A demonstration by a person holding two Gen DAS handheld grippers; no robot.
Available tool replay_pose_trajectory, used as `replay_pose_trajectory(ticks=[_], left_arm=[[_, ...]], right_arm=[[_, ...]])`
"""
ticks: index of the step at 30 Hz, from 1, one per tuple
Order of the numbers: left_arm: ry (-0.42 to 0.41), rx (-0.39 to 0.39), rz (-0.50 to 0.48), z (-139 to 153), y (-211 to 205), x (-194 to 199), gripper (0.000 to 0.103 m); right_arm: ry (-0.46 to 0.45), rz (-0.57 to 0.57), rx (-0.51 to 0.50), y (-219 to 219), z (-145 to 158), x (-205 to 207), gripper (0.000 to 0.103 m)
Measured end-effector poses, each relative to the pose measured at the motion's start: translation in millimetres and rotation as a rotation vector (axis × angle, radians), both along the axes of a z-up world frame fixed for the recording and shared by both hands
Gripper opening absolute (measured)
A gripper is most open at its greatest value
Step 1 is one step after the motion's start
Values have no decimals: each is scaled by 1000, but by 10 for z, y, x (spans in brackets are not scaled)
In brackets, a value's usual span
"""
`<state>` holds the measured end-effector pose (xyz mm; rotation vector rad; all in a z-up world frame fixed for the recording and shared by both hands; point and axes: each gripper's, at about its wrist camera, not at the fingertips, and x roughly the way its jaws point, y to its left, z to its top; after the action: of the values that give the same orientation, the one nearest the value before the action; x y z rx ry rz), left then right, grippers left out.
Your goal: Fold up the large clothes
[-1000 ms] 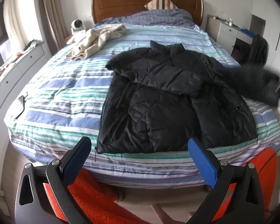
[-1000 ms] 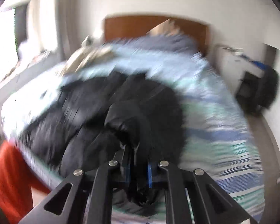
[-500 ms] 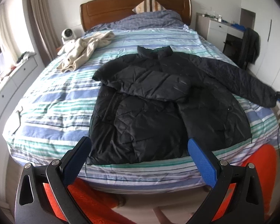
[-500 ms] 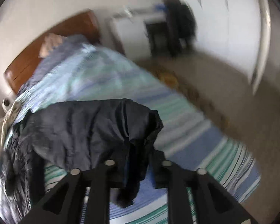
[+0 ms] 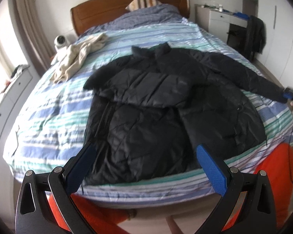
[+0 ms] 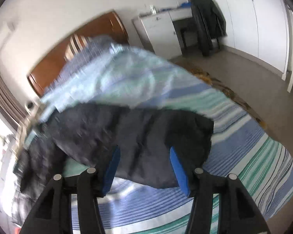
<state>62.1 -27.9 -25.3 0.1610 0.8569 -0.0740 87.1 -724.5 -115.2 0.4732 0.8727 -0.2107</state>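
Observation:
A black puffer jacket (image 5: 166, 105) lies flat on the striped bed (image 5: 48, 117), collar toward the headboard. One sleeve is folded across its chest; the other sleeve (image 5: 250, 78) stretches out to the bed's right edge. My left gripper (image 5: 146, 161) is open and empty, hovering off the foot of the bed before the jacket's hem. My right gripper (image 6: 144, 165) is open, jaws apart on either side of the outstretched sleeve's cuff (image 6: 156, 142), which lies on the bed. It also shows small in the left wrist view (image 5: 291, 95).
A cream garment (image 5: 78, 58) lies crumpled at the bed's far left, near a small white device (image 5: 60, 41). A wooden headboard (image 5: 117, 9) and pillow stand at the back. A white desk (image 6: 162, 31) and a chair with dark clothes (image 6: 209, 23) stand right. Orange fabric (image 5: 273, 179) shows below.
My right gripper carried the sleeve out to the right, laid it straight on the bed, then opened and let go. The left gripper shifted a little closer to the jacket.

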Motion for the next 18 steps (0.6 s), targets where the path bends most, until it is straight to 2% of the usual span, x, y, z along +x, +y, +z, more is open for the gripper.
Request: replay_pose_trajectory(ticks=[2, 3, 7, 10, 13, 14, 15, 18], left_arm=[[-21, 12, -13, 57, -20, 15, 103], [-31, 25, -19, 77, -18, 23, 103], [-35, 88, -31, 51, 15, 134, 103], [-27, 105, -47, 9, 24, 265, 103], [-26, 97, -84, -2, 5, 441, 103], [-34, 89, -101, 8, -8, 488, 103], [-47, 74, -132, 29, -33, 567, 103], [-63, 22, -235, 64, -135, 834, 103]], right_arm=[[65, -4, 5, -52, -233, 4, 53], [59, 0, -4, -67, -275, 18, 53], [63, 0, -67, 44, -259, -13, 54], [62, -1, -90, 93, -220, -15, 54], [61, -39, -113, 128, -125, -70, 54], [72, -67, -137, 144, -78, -96, 56], [81, -91, -160, 148, -73, -83, 63], [55, -161, -208, 250, 152, -320, 66]])
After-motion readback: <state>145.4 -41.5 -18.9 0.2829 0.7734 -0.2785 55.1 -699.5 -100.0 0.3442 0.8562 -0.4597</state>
